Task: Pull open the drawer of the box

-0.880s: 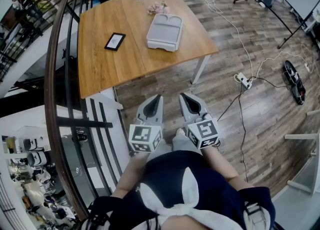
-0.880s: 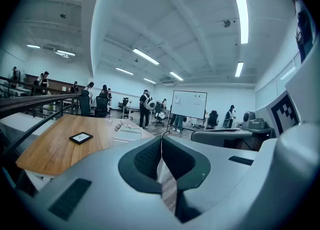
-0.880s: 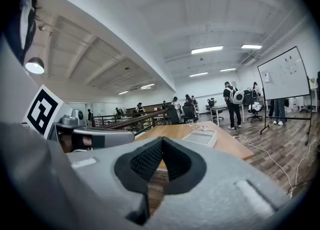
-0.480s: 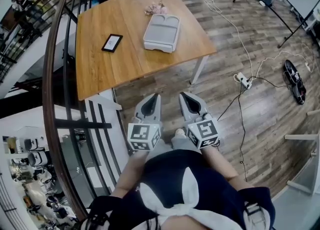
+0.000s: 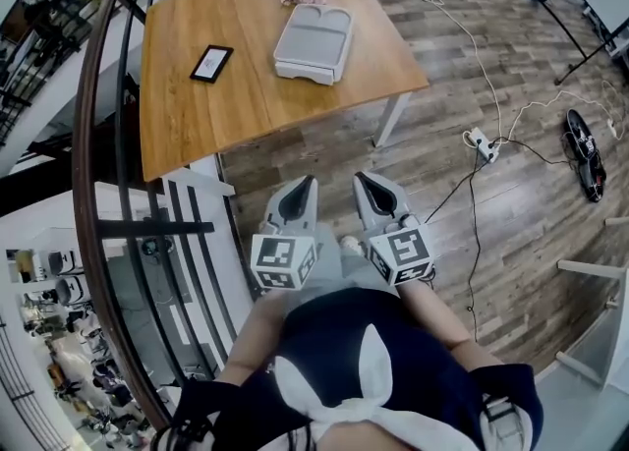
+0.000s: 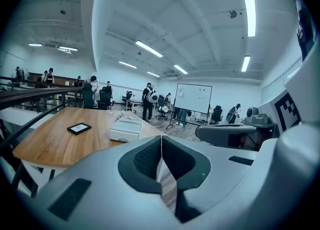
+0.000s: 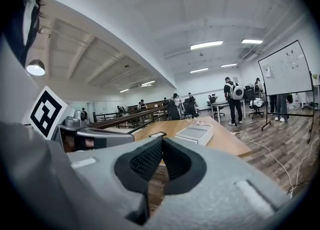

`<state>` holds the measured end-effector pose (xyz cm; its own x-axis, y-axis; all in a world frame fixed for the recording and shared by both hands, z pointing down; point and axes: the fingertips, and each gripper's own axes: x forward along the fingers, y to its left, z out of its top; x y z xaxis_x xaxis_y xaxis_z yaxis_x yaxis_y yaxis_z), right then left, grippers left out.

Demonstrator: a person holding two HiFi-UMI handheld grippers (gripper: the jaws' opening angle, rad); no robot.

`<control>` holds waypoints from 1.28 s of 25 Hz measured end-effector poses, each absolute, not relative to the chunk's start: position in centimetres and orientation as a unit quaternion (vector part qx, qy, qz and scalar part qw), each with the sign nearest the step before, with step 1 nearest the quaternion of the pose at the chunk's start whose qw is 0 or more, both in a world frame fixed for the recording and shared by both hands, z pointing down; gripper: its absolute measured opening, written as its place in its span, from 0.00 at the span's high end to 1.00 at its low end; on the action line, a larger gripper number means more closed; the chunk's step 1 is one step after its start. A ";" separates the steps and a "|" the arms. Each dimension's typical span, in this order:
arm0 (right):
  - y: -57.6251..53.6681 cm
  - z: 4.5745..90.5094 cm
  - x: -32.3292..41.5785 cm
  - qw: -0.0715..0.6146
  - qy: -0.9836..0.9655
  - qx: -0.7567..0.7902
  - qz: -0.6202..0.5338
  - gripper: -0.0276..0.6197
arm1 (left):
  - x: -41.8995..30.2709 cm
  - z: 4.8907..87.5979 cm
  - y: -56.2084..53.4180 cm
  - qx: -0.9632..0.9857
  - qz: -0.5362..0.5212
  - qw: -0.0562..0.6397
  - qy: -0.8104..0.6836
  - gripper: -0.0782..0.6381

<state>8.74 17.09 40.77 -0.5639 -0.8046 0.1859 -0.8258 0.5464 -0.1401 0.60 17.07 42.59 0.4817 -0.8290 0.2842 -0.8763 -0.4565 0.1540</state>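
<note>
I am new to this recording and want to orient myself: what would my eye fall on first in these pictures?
First the left gripper and right gripper, both shut and empty, side by side before the person's body. Beyond them stands the wooden table, bearing the grey box and a dark flat device.

My left gripper (image 5: 309,182) and right gripper (image 5: 362,178) are matt grey plastic with ribbed dark pads (image 6: 148,159); table (image 5: 197,115) smooth wood, box (image 5: 313,41) matt plastic

Bright, even light falls from ceiling strip lamps (image 6: 149,48); all 3 views bow at the edges, and 2 have black corners.
</note>
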 end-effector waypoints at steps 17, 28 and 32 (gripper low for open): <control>3.9 40.1 7.4 0.049 -0.881 0.461 0.094 0.96 | -2.0 42.0 2.7 0.839 0.065 0.163 -0.515 0.86; -3.3 39.8 4.2 0.066 -0.884 0.457 0.072 0.96 | -4.7 41.9 -4.6 0.833 0.044 0.185 -0.520 0.85; -4.2 40.4 3.4 0.071 -0.884 0.457 0.070 0.96 | -5.5 42.0 -5.7 0.833 0.017 0.214 -0.511 0.69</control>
<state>3.41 -4.19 40.43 -0.5719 -0.7979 0.1903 -0.8180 0.5723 -0.0584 -5.48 -5.70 41.97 0.4776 -0.8431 0.2469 -0.8579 -0.3870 0.3380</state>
